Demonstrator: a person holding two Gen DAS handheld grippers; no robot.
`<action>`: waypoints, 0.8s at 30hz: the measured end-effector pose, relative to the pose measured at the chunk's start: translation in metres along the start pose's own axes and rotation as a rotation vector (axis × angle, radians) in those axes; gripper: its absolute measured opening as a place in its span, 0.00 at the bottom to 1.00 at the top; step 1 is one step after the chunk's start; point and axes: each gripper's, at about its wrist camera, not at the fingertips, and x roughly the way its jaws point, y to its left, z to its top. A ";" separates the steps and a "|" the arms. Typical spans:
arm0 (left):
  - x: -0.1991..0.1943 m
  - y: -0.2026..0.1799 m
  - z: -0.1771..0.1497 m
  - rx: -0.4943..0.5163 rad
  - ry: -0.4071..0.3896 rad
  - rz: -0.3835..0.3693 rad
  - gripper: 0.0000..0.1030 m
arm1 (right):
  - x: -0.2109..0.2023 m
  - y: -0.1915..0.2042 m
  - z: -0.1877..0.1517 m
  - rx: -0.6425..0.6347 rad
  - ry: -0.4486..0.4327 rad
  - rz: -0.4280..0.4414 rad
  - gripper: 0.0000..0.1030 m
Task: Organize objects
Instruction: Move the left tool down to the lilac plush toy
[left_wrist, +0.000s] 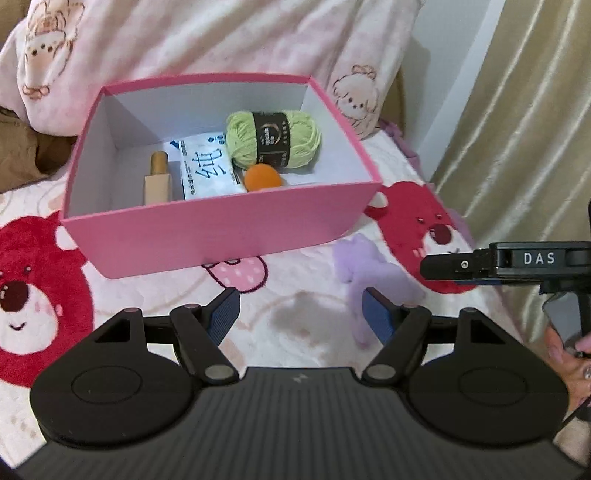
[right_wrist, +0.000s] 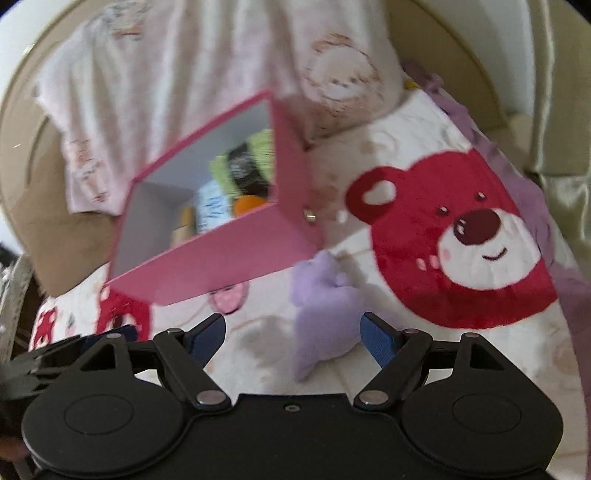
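A pink box (left_wrist: 221, 229) stands on the bear-print blanket and holds a green yarn skein (left_wrist: 273, 138), an orange ball (left_wrist: 262, 177), a white tissue pack (left_wrist: 207, 173) and a wooden peg (left_wrist: 158, 177). A purple plush toy (left_wrist: 369, 273) lies on the blanket in front of the box's right corner. My left gripper (left_wrist: 301, 315) is open and empty, short of the box. In the blurred right wrist view the right gripper (right_wrist: 293, 338) is open over the purple plush toy (right_wrist: 325, 314), which lies between its fingers, near the right pad (right_wrist: 376, 341) and untouched. The pink box (right_wrist: 221, 254) is beyond it.
A pink bear-print quilt (left_wrist: 207, 40) is heaped behind the box. A beige curtain (left_wrist: 517, 129) hangs at the right. The right gripper (left_wrist: 428, 265) shows side-on at the right edge of the left wrist view, with a hand (left_wrist: 569, 354) below it. Open blanket lies before the box.
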 end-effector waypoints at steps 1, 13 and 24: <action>0.006 0.000 -0.001 0.004 0.003 -0.009 0.70 | 0.005 -0.007 -0.003 0.025 -0.012 -0.004 0.81; 0.076 -0.033 -0.029 -0.031 0.071 -0.069 0.70 | 0.018 -0.061 -0.015 0.200 -0.083 0.066 0.81; 0.100 -0.055 -0.038 -0.017 0.051 -0.002 0.64 | 0.044 -0.054 -0.009 0.152 -0.080 0.082 0.75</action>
